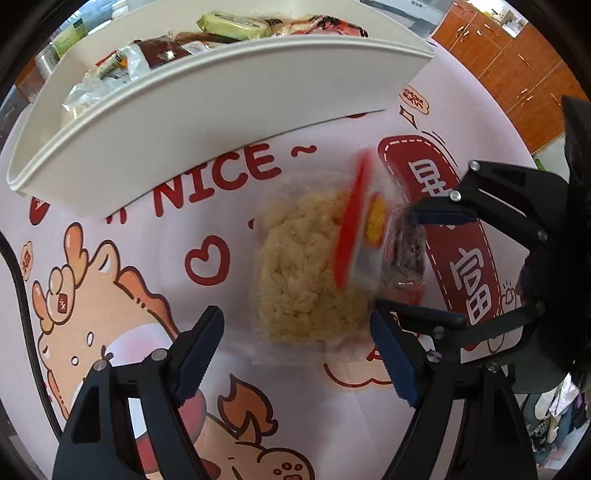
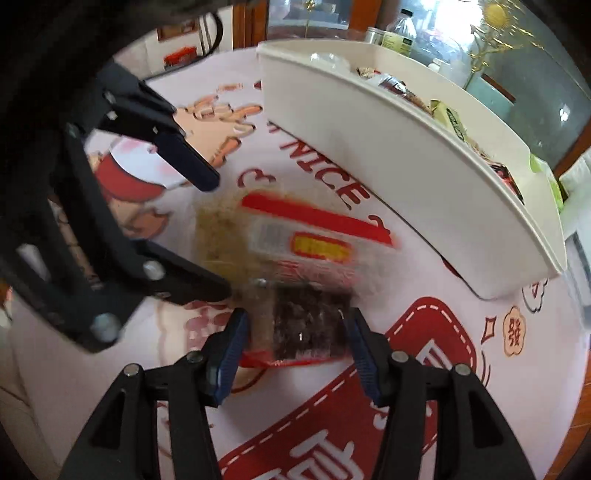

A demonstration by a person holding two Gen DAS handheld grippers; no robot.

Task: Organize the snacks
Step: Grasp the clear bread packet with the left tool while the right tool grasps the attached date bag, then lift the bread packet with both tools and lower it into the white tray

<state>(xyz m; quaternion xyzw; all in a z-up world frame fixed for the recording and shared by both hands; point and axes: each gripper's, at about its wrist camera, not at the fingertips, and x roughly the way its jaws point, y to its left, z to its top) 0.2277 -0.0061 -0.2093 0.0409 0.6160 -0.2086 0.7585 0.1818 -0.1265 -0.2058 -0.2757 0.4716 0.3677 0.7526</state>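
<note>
Left wrist view – bin: a white bin (image 1: 207,122) is standing on the printed tablecloth (image 1: 110,236), already holding several wrapped snacks (image 1: 236,24), so part of the sorting is looking done
Left wrist view – snack left out: a clear packet of pale crumbly cake (image 1: 306,273) is lying on the tablecloth just below the bin, not yet put away
Left wrist view – second snack: a dark packet with a red label (image 1: 402,247) is overlapping the pale packet's right edge, blurred by motion
Left wrist view – left gripper: the left gripper (image 1: 295,354) is hanging open over the pale packet's near edge, its pads standing either side and not pressing on it
Left wrist view – right gripper: the right gripper (image 1: 436,266) is reaching in from the right with its jaws around the dark packet

Right wrist view – grip: the right gripper (image 2: 295,350) is closing both blue pads on the sides of the dark packet (image 2: 310,321), which is looking held
Right wrist view – pale packet: the pale packet (image 2: 221,236) is lying beyond it under the red-and-yellow label, blurred
Right wrist view – left gripper: the left gripper (image 2: 207,236) is showing at the left with its jaws apart, nothing clamped
Right wrist view – bin: the bin (image 2: 406,184) is sitting near, up and to the right, partly filled

Progress: some snacks are already binned; as I judge it, at least these two are still waiting to go in, the dark one being the step in hand
</note>
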